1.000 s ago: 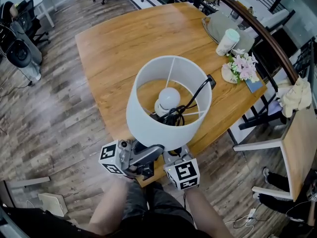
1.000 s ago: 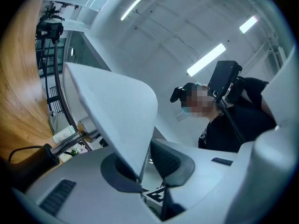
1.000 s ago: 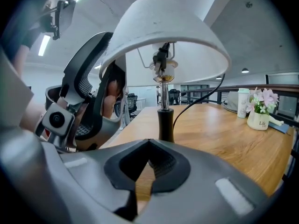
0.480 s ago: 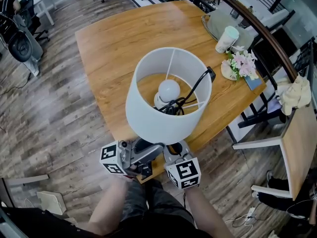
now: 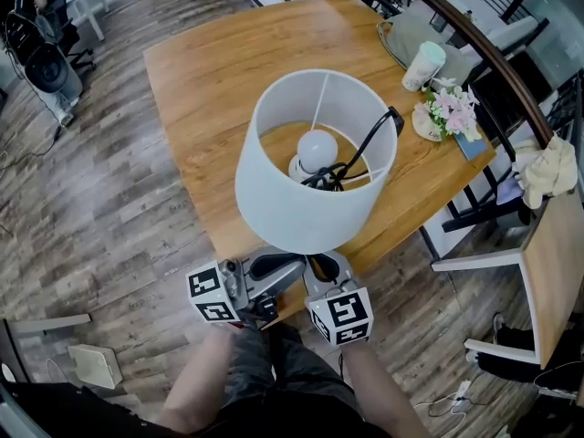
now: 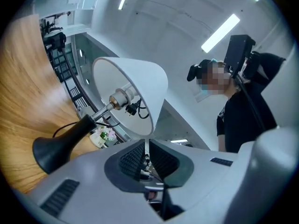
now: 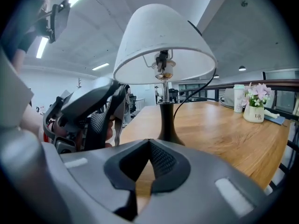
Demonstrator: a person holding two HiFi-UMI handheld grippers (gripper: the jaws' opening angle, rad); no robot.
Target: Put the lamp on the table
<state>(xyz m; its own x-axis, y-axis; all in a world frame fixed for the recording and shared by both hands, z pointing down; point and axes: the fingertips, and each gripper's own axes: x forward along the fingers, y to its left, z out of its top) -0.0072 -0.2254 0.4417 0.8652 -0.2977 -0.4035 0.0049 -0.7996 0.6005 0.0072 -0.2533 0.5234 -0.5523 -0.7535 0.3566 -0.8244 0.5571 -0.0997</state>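
The lamp stands upright near the front edge of the wooden table (image 5: 219, 71). Its white shade (image 5: 306, 203) shows the bulb (image 5: 317, 144) inside, and the black cord (image 5: 368, 147) hangs over the rim. In the right gripper view its black base (image 7: 167, 127) rests on the tabletop, apart from both grippers. My left gripper (image 5: 274, 267) and right gripper (image 5: 324, 265) sit side by side just below the shade at the table's edge. Both are shut with nothing between the jaws. The left gripper view shows the shade (image 6: 140, 85) and base (image 6: 58, 146) beyond its jaws (image 6: 146, 157).
A white cup (image 5: 425, 65), a pot of pink flowers (image 5: 450, 112) and a grey tray (image 5: 401, 39) stand at the table's far right corner. A curved railing (image 5: 493, 71) runs behind them. A wooden chair (image 5: 547, 254) stands at the right, and office chairs (image 5: 41, 57) at the far left.
The lamp shade now sits farther from the grippers, whose fingertips show clear of its lower rim. Both grippers have kept their place at the table edge.
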